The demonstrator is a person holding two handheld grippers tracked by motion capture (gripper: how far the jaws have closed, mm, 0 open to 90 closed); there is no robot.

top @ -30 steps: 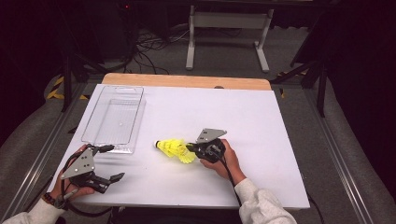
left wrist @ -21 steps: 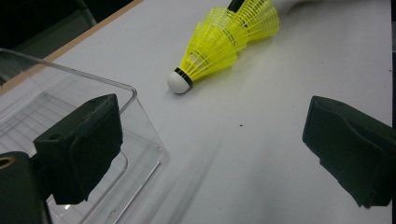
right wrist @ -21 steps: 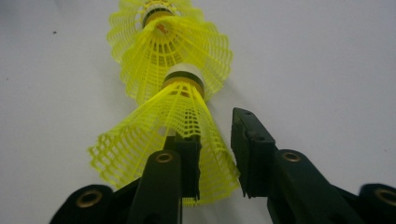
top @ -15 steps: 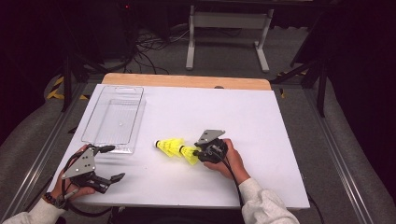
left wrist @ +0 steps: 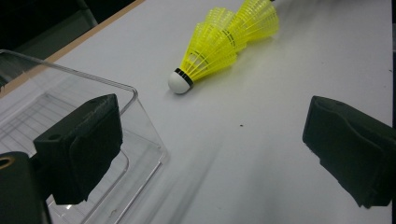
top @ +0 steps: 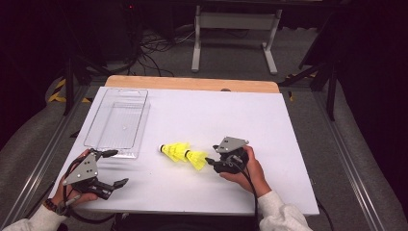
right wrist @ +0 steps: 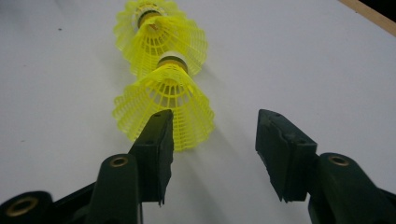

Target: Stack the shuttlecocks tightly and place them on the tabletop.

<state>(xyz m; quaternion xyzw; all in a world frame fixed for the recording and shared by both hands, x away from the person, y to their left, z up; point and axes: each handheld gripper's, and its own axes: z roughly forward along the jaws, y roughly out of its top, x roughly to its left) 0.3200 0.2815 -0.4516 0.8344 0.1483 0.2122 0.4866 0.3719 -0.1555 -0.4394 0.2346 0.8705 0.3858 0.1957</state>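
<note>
Yellow shuttlecocks (top: 181, 154) lie nested on the worktop (top: 288, 144) beside the clear tray (top: 117, 120), freed from our right hand-held gripper (top: 210, 160), its jaws just opening, so we back away straight, left hand-held gripper (top: 114, 167) spread.

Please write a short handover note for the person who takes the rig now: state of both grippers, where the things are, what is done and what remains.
Right gripper: jaws have just been opening, nothing between them, just behind the yellow shuttlecocks.
Left gripper: open, holding nothing, near the clear tray's near corner.
Shuttlecocks: nested in a row, lying on the white table, right of the tray.
Done: shuttlecocks released on the table.
Left: the tray holds none; probably they go there next.
</note>
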